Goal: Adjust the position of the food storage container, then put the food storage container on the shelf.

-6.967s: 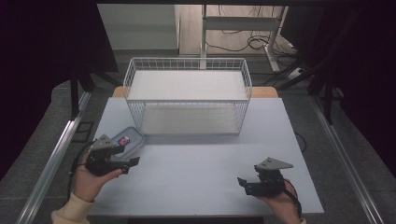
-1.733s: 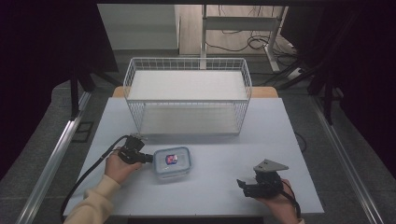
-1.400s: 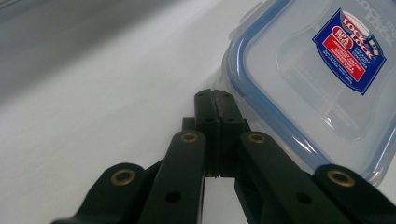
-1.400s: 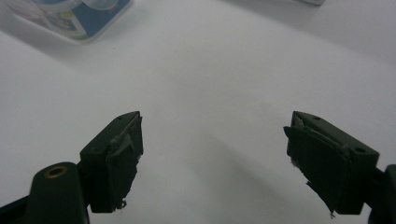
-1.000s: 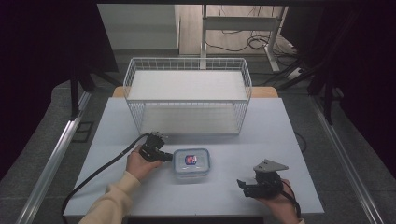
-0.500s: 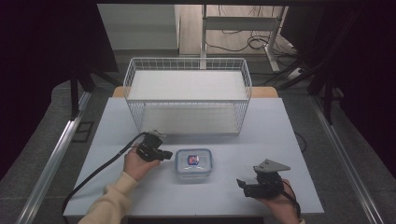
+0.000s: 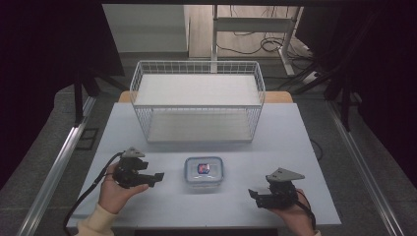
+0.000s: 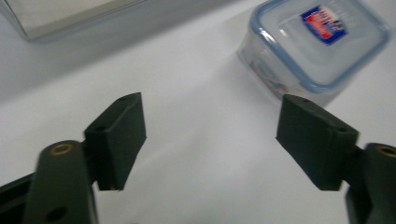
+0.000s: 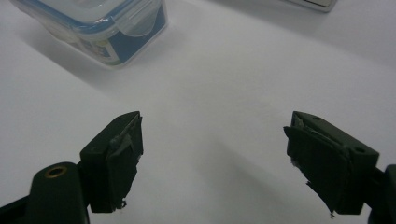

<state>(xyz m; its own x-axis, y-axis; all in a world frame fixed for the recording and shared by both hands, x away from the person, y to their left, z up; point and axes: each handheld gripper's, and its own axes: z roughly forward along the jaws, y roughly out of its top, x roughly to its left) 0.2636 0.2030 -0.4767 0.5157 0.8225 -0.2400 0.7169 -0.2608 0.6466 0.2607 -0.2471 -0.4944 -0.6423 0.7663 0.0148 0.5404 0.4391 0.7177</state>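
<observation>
I sit at a pale table point(image 7: 295, 132) with grey floor point(image 7: 44, 147) on either side, black curtains point(image 7: 44, 44) left and right, and cables point(image 7: 270, 44) on the floor beyond a white frame point(image 7: 255, 24).

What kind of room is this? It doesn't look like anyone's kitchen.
Probably a lab or recording workspace: a bare white table ringed by dark curtains, cables on the floor behind, holding just a wire basket and food container.
</observation>
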